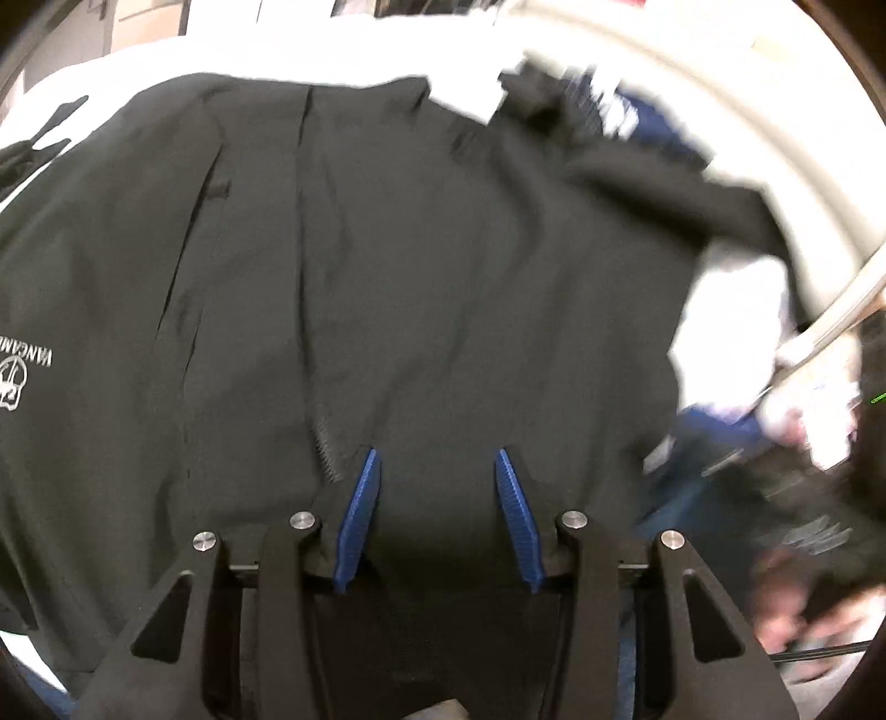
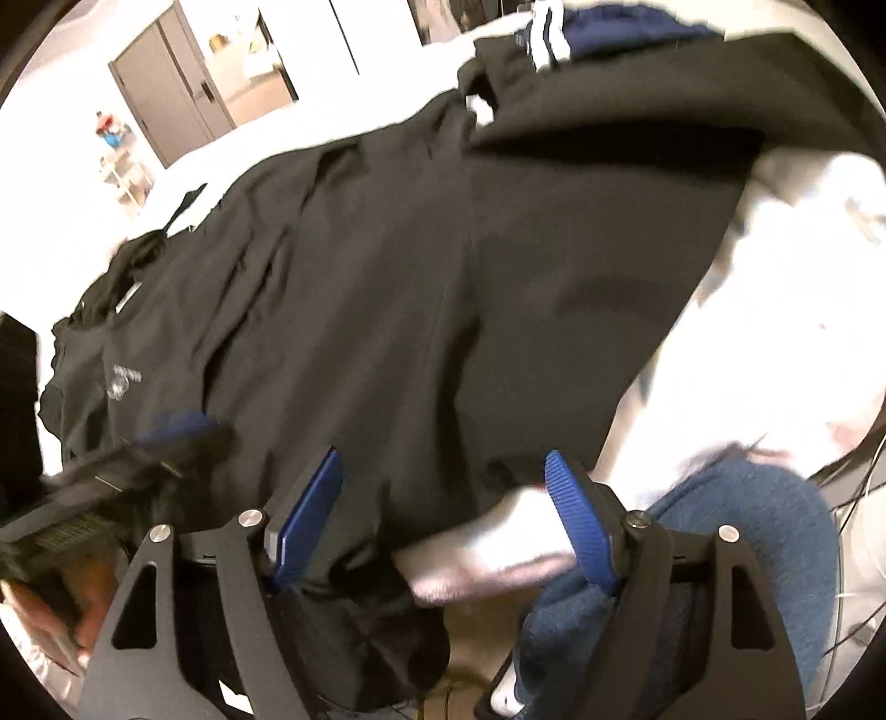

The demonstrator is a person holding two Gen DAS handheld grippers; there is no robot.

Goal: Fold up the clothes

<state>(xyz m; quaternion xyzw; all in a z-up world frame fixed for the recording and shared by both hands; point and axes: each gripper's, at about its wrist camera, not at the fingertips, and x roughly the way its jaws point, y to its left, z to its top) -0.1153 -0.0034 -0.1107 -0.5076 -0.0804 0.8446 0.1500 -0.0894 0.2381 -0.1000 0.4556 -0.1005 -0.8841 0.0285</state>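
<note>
Mostly a black jacket fills both views, spread over a white surface with its chest logo toward the left. Left gripper hangs over the jacket's near edge, blue fingers apart, cloth between them but not visibly pinched. Right gripper has its fingers spread wide over the hem, beside white cloth and a blue garment

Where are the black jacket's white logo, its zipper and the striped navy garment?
white logo (image 1: 16,376), left wrist view, on the printed emblem.
zipper (image 1: 326,451), left wrist view, on the exposed teeth.
striped navy garment (image 2: 554,33), right wrist view, on its white stripes.
</note>
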